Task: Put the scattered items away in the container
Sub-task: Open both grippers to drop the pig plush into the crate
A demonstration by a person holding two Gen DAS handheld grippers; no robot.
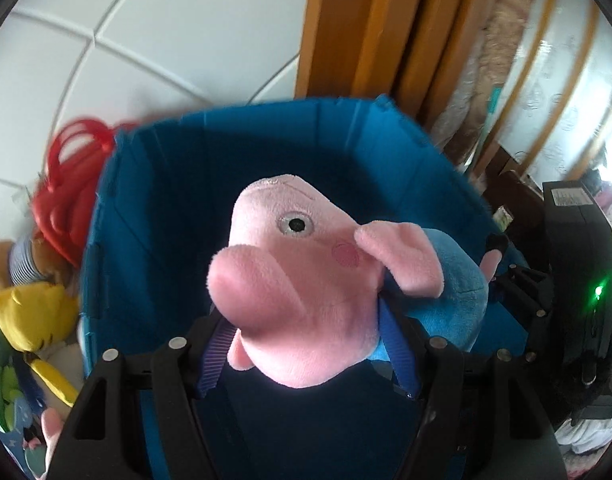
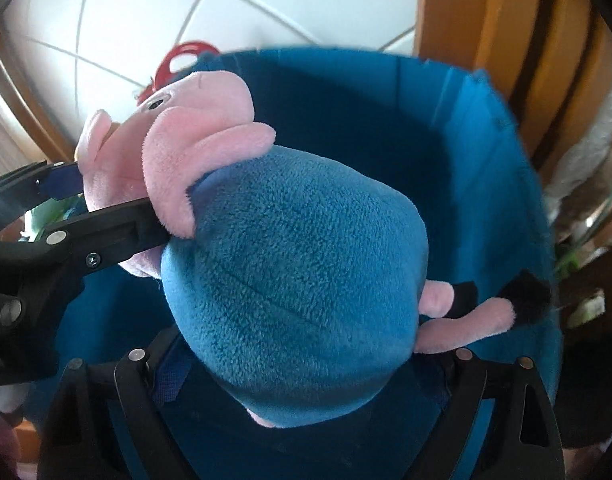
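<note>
A pink pig plush (image 1: 302, 280) in a blue shirt hangs over the open blue fabric bin (image 1: 178, 184). My left gripper (image 1: 309, 356) is shut on the pig's head, its blue pads pressed against both sides. My right gripper (image 2: 306, 372) is shut on the pig's blue body (image 2: 294, 280), with the legs and black feet sticking out to the right. The left gripper's finger (image 2: 106, 224) shows in the right wrist view, clamped at the pig's neck. The bin (image 2: 485, 152) looks empty and dark inside.
Several soft toys lie left of the bin: a red-haired doll (image 1: 72, 184), a yellow plush (image 1: 34, 320), a brown bear (image 1: 2, 264). A wooden door frame (image 1: 357, 28) stands behind on white floor tiles (image 1: 166, 40). The other gripper's black body with a green light (image 1: 585, 280) is at right.
</note>
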